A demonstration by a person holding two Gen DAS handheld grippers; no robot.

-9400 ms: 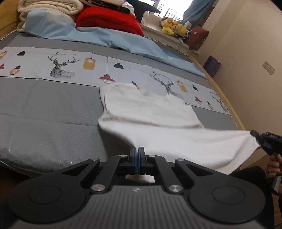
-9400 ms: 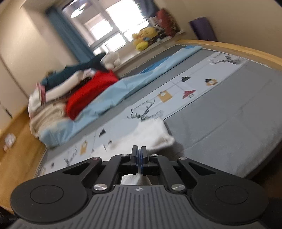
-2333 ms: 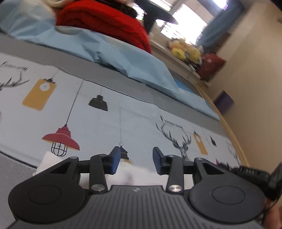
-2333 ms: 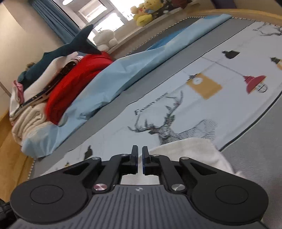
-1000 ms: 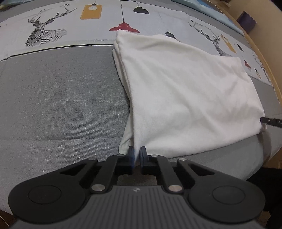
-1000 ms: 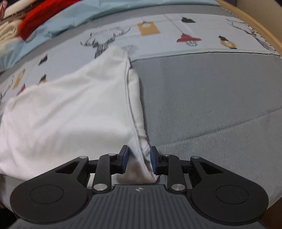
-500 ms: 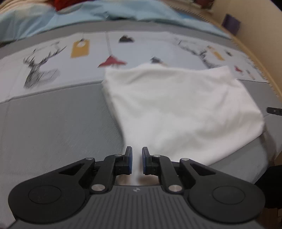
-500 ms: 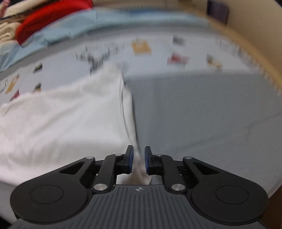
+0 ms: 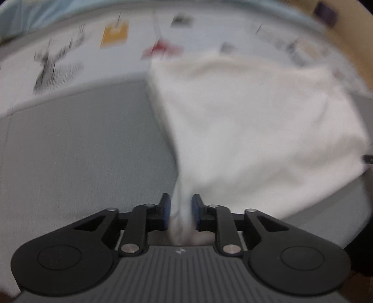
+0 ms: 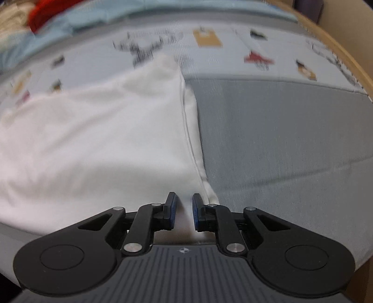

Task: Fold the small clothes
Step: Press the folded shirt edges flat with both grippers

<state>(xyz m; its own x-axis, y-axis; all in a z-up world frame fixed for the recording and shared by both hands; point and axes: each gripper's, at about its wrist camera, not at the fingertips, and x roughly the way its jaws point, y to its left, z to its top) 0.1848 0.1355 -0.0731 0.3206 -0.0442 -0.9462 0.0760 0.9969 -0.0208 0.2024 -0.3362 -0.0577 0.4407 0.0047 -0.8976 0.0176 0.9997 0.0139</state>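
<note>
Item: white garment (image 9: pixel 256 130) — small, soft, already doubled over, lying flat on the grey bed cover (image 9: pixel 77 149) with its far edge reaching the printed band (image 9: pixel 77 53) of deer and lanterns. Its two near corners point at the two tools.

Left gripper (image 9: pixel 180 211): fingers apart, blue pads (image 9: pixel 166 209) either side of the near left corner; cloth sits in the gap, not pinched. The view is motion-blurred, so whether the pads touch the cloth cannot be told.

Right gripper (image 10: pixel 183 209): fingers apart likewise, near right corner and its hemmed side edge (image 10: pixel 190 139) lying between and just beside the pads. The layers show as separate lips along that edge.

Other contents: red bedding (image 10: pixel 44 11) and pale blue sheet (image 10: pixel 77 21) at the far side; wooden bed rim (image 10: pixel 345 53) on the right.

Risks, judged:
- One pad closing on the top layer only — the lower layer stays behind and the fold opens
- Unequal lift between the two corners, skewing the next fold line
- Corners near the bed's front edge; a dragged cloth may slide off
- Loose, unpinched fabric bunching if a tool moves before its fingers close
</note>
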